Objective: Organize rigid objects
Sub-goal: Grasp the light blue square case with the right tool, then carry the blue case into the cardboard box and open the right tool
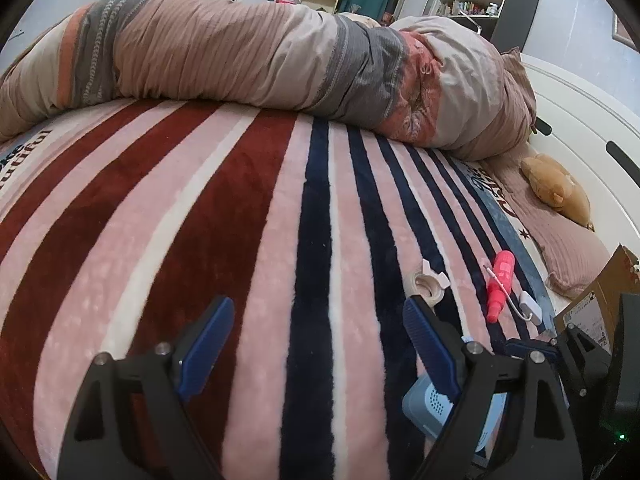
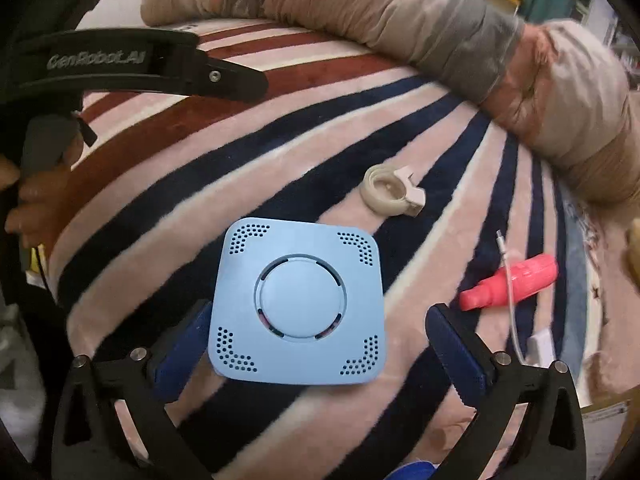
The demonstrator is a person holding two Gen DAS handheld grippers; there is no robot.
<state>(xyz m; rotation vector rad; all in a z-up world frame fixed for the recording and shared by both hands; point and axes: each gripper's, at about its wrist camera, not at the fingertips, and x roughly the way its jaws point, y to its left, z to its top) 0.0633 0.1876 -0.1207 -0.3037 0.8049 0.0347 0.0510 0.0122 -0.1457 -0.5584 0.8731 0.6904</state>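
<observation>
A light blue square device (image 2: 298, 304) with a round centre lies flat on the striped blanket (image 2: 200, 152). My right gripper (image 2: 320, 348) is open and straddles its near half, one finger on each side, apart from it. Part of the device shows in the left wrist view (image 1: 428, 400), behind my finger. A beige tape roll (image 2: 386, 192) (image 1: 426, 286), a pink bottle (image 2: 510, 282) (image 1: 500, 286) and a white charger with cable (image 1: 530, 306) lie beyond. My left gripper (image 1: 320, 344) is open and empty above the blanket.
A rolled quilt (image 1: 240, 52) lies across the far side of the bed. A brown plush toy (image 1: 558, 190) and a pillow (image 1: 572, 252) sit at the right by the white headboard (image 1: 592, 120). A cardboard box (image 1: 600, 300) stands at the right edge.
</observation>
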